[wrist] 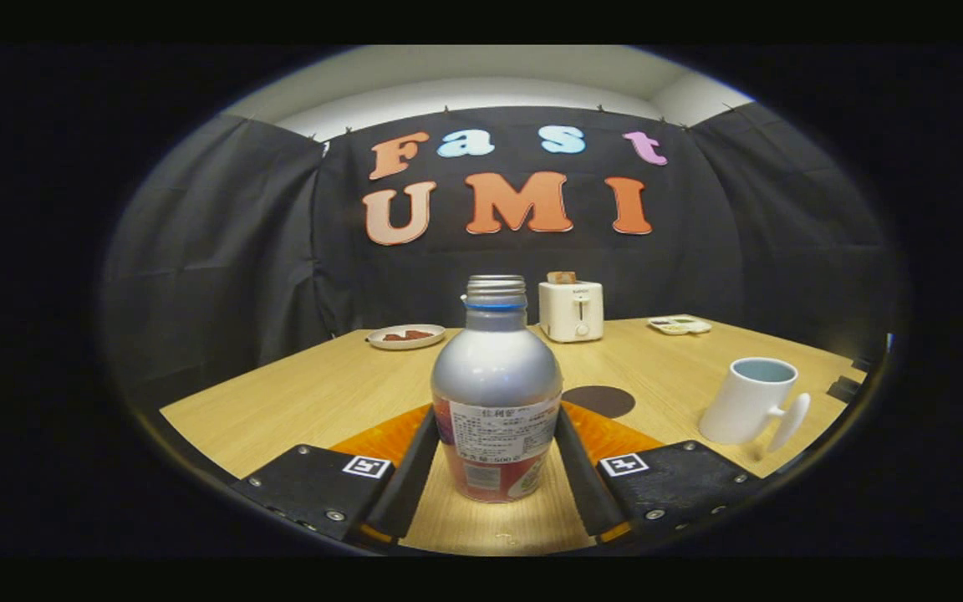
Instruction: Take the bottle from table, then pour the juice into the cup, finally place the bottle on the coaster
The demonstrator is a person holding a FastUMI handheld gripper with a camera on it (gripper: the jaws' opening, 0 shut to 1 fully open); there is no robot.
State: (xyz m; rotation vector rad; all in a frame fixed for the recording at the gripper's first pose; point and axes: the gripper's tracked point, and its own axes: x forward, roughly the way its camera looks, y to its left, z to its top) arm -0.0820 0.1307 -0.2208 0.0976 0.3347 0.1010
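Note:
A silver bottle (496, 376) with a red lower label and an uncapped neck stands upright between my fingers. My gripper (498, 415) is shut on it, with both fingers (411, 464) pressing against its sides at label height. I cannot tell whether its base rests on the wooden table (314, 393) or hangs just above it. Just beyond the bottle, slightly right, a dark round coaster (600, 400) lies flat. A white cup (747, 403) with a handle stands further right of the fingers, its mouth open upward.
At the back of the table stand a white toaster (571, 311) with bread in it, a plate (405, 336) with something dark on it to the left, and a small tray (679, 325) to the right. Black cloth walls enclose the table.

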